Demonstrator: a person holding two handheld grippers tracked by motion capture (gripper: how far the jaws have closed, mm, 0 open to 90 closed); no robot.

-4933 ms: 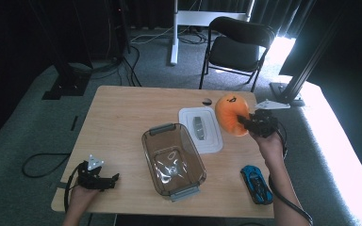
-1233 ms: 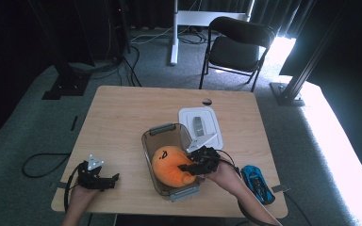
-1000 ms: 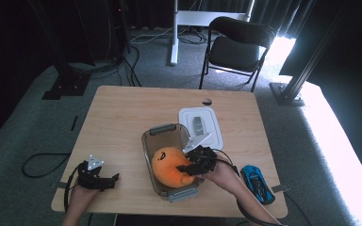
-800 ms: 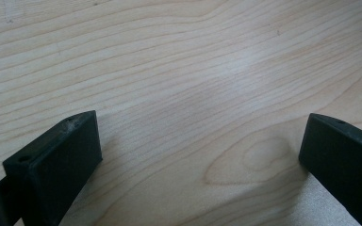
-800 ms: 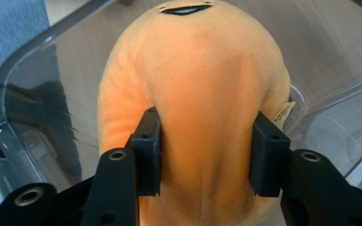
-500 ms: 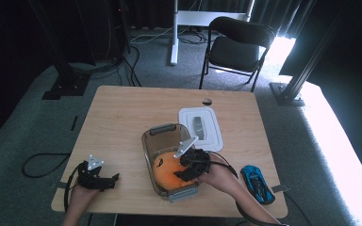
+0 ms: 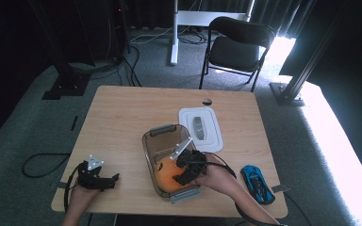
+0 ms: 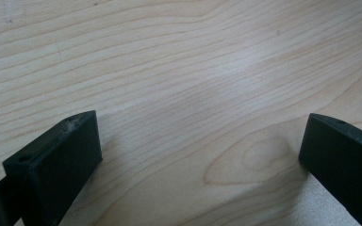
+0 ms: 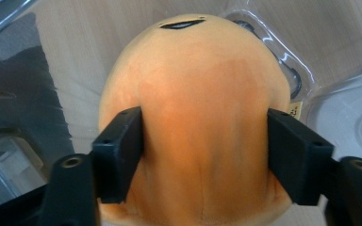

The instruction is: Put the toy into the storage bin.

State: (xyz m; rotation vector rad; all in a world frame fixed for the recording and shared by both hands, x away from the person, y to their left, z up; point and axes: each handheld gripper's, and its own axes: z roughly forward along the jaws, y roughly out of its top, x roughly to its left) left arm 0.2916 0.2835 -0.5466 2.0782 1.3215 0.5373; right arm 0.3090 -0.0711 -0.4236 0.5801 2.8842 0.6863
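An orange plush toy lies inside the clear plastic container at the table's front middle. My right gripper reaches into the container, one black jaw on each side of the toy. Its jaws have just been opening, with the toy still between them and the pads still denting its soft sides. My left gripper rests open on the bare wood near the front left edge, nothing between its jaws.
The container's white lid lies flat just behind and to the right of it. A blue toy car sits near the front right corner. A black chair stands beyond the table.
The right gripper brought the orange toy from the back right into the container and has sunk lower with it. Its jaws stand wider. The left gripper has stayed put.
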